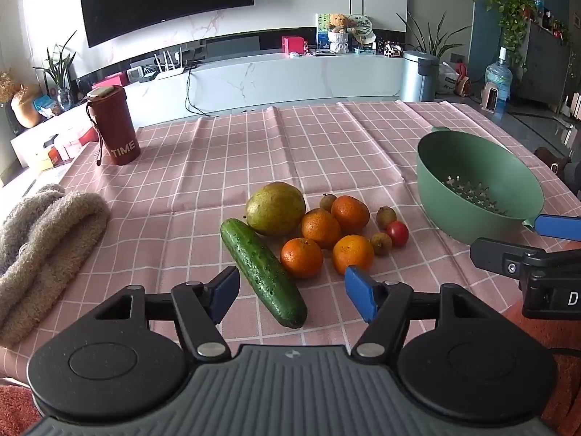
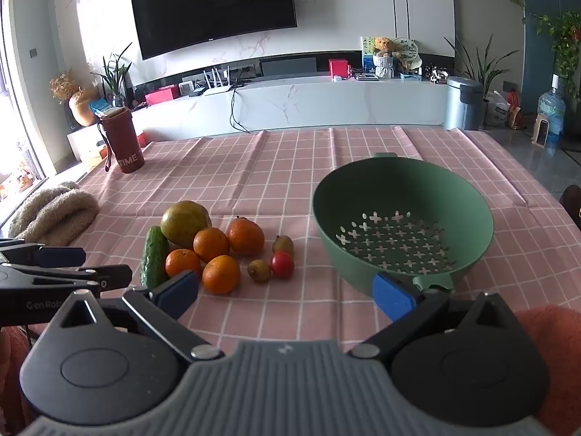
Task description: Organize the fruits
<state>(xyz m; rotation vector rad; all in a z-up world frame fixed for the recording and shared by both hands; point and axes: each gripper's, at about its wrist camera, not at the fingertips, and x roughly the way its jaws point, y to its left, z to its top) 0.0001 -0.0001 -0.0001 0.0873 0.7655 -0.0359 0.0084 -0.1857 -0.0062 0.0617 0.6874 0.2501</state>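
Both grippers gape empty: left gripper (image 1: 292, 296) straddles the cucumber (image 1: 263, 272), right gripper (image 2: 287, 292) hovers over the pink checked tablecloth (image 2: 290, 181). Oranges (image 2: 221, 273), a mango (image 2: 185, 223) and a tomato (image 2: 282, 264) cluster at eleven o'clock; the green colander (image 2: 403, 196) sits at one o'clock.

tablecloth (image 1: 326, 145): pink checked cloth, creased | colander (image 2: 399, 196): matt green plastic | cucumber (image 1: 263, 272): glossy, bumpy | towel (image 1: 43, 247): rough, fluffy | gripper pads (image 1: 359, 290): matt blue

Wall-mounted television (image 2: 214, 5) above a long white marble console (image 2: 326, 103) (daylight from left), potted plants (image 1: 515, 18) beyond.
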